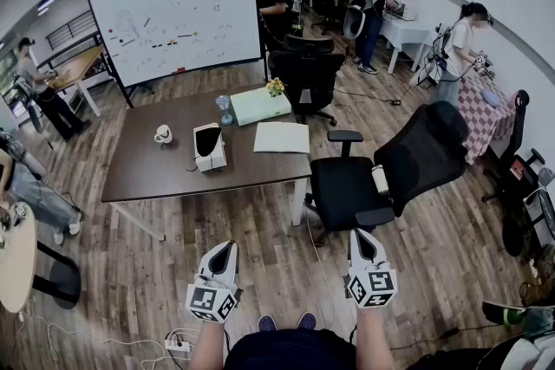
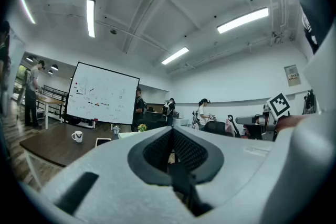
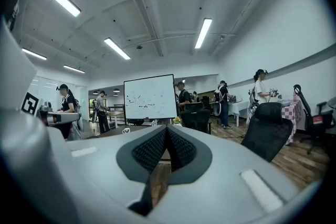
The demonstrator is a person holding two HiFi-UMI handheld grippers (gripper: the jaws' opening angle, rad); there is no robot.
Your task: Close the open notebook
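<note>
the brown surface [image 1: 156, 165] stands well ahead, with a black chair [image 1: 408, 160] off its near right corner. the open notebook [image 1: 281, 137] lies flat by the surface's right edge, well apart from both tools. the left tool [image 1: 225, 249] and right tool [image 1: 360, 238] hang low, each pinched together on nothing. best to step in past the chair, part one tool, catch a cover edge and fold it over gently.

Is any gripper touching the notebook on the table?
No, both the left gripper and right gripper hover over the floor, apart from the notebook.

notebook [image 1: 281, 137] on table [image 1: 147, 167], chair [image 1: 421, 153] to right
</note>
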